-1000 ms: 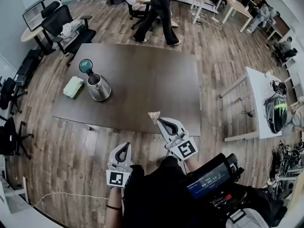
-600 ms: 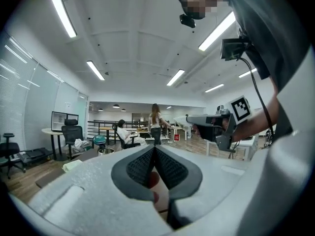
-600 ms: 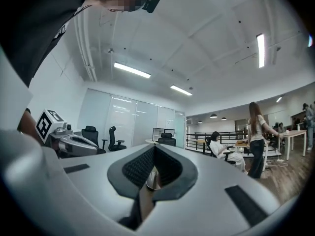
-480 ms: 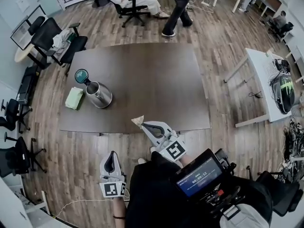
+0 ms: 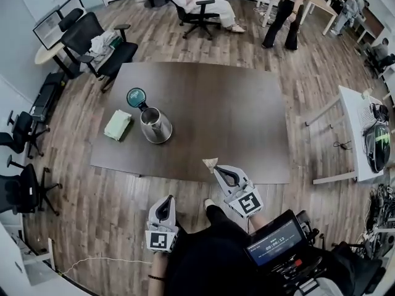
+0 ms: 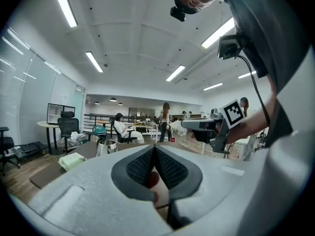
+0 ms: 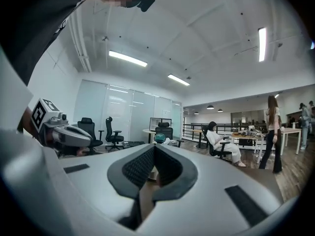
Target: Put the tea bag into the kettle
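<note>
The tea bag (image 5: pixel 210 163) is held clamped between the closed jaws of the right gripper (image 5: pixel 215 168), just above the near edge of the dark table (image 5: pixel 234 116), a little right of that edge's middle. The kettle (image 5: pixel 155 125) is placed on the left half of the table, well apart from the tea bag, and its teal lid (image 5: pixel 136 96) is swung open toward the far left corner. A folded green cloth (image 5: pixel 118 124) is laid just beside the kettle, near the left edge. The left gripper (image 5: pixel 165 202) is seen off the table, over the wooden floor (image 5: pixel 92 190), with its jaws brought together on nothing.
</note>
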The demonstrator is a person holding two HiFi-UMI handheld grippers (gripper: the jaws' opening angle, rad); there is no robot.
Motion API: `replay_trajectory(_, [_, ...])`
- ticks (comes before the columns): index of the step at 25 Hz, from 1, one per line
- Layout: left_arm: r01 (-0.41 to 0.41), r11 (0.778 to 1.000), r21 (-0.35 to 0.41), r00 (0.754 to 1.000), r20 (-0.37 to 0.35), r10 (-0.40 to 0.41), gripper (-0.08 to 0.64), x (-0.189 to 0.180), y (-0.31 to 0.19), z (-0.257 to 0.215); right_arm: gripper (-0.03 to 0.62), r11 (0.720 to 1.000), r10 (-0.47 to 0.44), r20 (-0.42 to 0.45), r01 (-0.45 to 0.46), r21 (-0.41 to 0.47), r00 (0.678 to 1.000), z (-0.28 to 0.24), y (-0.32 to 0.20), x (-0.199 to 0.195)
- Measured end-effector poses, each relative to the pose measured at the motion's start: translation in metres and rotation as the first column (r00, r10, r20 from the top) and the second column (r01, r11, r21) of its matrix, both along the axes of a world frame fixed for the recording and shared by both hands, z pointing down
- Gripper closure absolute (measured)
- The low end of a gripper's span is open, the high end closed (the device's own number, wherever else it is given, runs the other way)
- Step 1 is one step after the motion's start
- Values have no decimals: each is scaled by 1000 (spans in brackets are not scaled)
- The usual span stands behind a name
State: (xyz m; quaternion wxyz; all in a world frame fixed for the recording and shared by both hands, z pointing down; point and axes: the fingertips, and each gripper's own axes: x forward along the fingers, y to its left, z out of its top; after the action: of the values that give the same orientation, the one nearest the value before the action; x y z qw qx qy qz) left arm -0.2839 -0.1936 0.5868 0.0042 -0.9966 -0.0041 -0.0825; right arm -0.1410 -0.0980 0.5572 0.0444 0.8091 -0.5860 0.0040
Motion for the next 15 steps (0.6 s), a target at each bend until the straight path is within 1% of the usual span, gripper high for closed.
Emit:
replay_trajectory(3, [-89, 996, -24, 996, -34, 88, 574, 9, -16, -5, 588, 997, 41, -9, -41, -70, 999, 7, -25, -11])
replay_trajectory(4, [-121, 992, -32, 992, -45, 119, 574, 8, -24, -7, 588, 996, 56, -12, -57, -74, 998, 5, -39, -14])
replay_trajectory(6, [-186, 982, -43, 981, -68, 182, 574, 2, -44, -12, 588, 994, 96, -10, -96, -56, 995, -2, -70, -20])
replay_trajectory(8, [-254, 966, -48, 965, -81, 250, 575, -12, -68, -14, 588, 989, 139, 0, -139, -46, 990, -6, -100, -28])
replay_trajectory(11, [-342, 940, -6, 938, -65, 341, 574, -37, -111, -9, 588, 981, 190, 13, -190, -29, 982, -11, -142, -41])
replay_trajectory(13, [-364, 931, 24, 930, -48, 365, 575, -48, -145, -8, 588, 977, 215, 15, -215, -15, 976, -16, -163, -48])
replay_trajectory(15, [-346, 938, 29, 937, -31, 347, 574, -53, -179, -9, 588, 974, 224, 13, -224, -6, 974, -20, -179, -52])
